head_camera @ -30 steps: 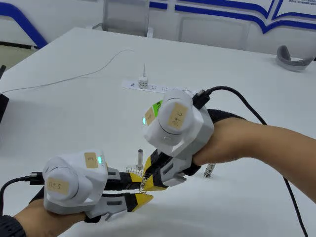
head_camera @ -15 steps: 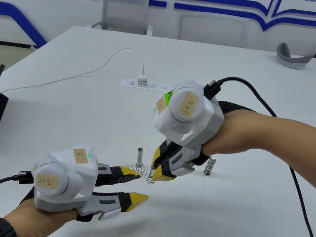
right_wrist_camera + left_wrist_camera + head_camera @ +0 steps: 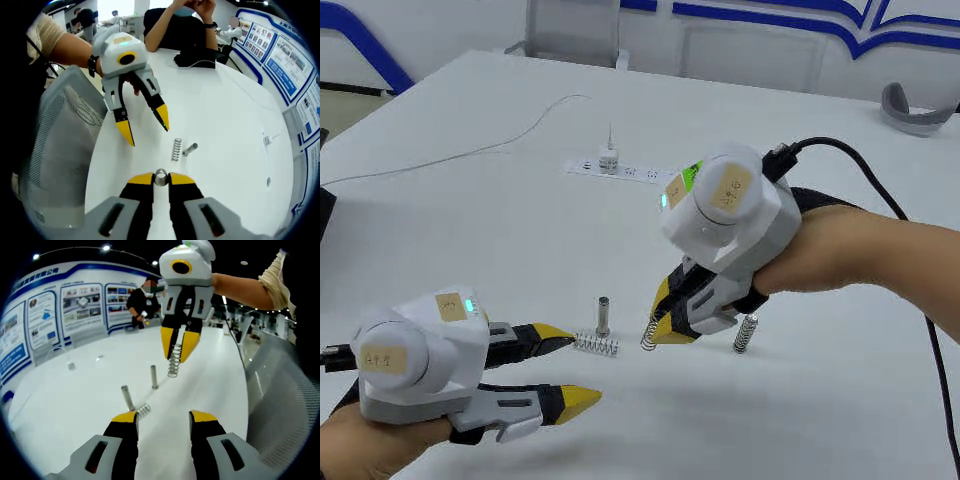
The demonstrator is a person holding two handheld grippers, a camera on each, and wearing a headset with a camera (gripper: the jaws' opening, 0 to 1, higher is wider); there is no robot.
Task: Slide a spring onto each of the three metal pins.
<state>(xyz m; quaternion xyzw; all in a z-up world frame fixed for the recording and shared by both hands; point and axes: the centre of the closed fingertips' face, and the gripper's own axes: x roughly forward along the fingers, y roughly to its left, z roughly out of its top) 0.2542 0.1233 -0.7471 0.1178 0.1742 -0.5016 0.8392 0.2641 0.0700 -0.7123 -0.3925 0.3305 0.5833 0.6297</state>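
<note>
We find the right gripper [image 3: 665,325] closed on a spring [image 3: 648,334]. This spring's long axis runs near upright, in line with the jaws. Its free end points down toward the bench [image 3: 470,230], just right of the pin [image 3: 603,314]. In the right gripper view it appears end-on between the closed tips.

The pin stands upright on the bench. A second spring [image 3: 596,345] lies flat just in front of the pin's base. Its long axis runs left to right in the head view, with one end toward the left gripper [image 3: 566,368]. The left gripper's jaws are wide apart and hold nothing, and its upper tip is near that end but clear of it.

A third spring [image 3: 746,333] stands near upright, leaning slightly, to the right of the right gripper. We cannot tell whether a pin is inside it.

Compared with half a second earlier:
- The right gripper has carried its spring up and rightward, away from the second spring's right end.
- The left gripper has drawn back leftward, off the second spring's left end.
- The pin and the second spring are unmoved.
</note>
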